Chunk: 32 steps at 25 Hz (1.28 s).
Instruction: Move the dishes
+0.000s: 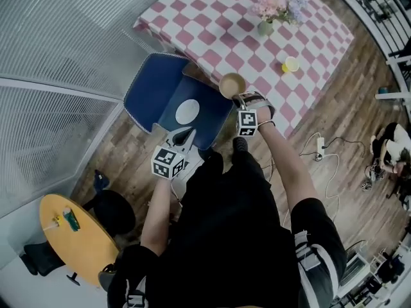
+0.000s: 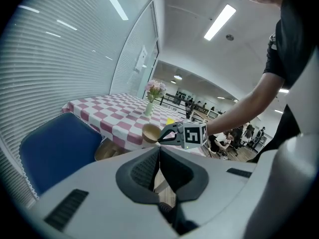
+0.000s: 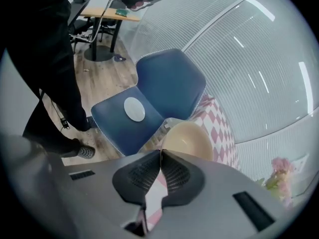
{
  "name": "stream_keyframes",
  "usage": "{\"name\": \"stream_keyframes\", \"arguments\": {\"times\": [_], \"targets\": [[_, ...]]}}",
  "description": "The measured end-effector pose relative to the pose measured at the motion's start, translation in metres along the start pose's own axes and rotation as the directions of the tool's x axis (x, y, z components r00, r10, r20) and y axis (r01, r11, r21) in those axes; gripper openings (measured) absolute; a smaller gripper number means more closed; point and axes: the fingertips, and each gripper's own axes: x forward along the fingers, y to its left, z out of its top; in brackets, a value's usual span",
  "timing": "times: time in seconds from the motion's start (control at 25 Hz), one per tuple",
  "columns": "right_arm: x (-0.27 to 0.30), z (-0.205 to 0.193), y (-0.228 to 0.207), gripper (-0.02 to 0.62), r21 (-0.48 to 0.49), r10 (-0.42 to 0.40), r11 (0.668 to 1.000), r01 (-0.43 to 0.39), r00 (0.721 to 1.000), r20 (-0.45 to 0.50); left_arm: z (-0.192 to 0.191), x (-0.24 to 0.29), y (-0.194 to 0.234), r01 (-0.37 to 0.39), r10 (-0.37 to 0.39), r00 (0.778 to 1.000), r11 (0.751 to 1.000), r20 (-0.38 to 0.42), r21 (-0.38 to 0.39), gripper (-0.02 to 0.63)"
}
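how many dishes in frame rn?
3. A beige bowl, held by its rim in the right gripper; a white plate on the blue chair seat; a small yellow dish on the checkered table. The person's body may hide others.

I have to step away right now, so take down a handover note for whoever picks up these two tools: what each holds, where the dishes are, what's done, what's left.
Left tool: shut, empty.
Right tool: shut on the rim of the beige bowl, held in the air by the table edge.
White plate: on the blue chair seat.
Yellow cup: on the table.
Done: bowl picked up.
Left: set the bowl down, probably on the table, then fetch the plate.
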Motion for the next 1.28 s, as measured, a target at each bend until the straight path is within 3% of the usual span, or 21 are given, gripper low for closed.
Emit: {"name": "stream_keyframes", "arguments": {"times": [0.44, 0.68, 1.28], "targets": [[-0.041, -0.115, 0.022, 0.026, 0.080, 0.016, 0.997, -0.011, 0.998, -0.061, 0.028, 0.068, -0.074, 0.040, -0.040, 0.999, 0.999, -0.005, 0.036, 0.023], [-0.079, -0.206, 0.036, 0.026, 0.121, 0.027, 0.993, -0.013, 0.993, -0.112, 0.042, 0.117, -0.137, 0.075, -0.074, 0.997, 0.996, -0.022, 0.042, 0.023], [-0.093, -0.330, 0.053, 0.026, 0.226, 0.042, 0.974, 0.010, 0.974, -0.222, 0.052, 0.189, -0.187, 0.114, -0.111, 0.993, 0.991, -0.044, 0.072, 0.023]]}}
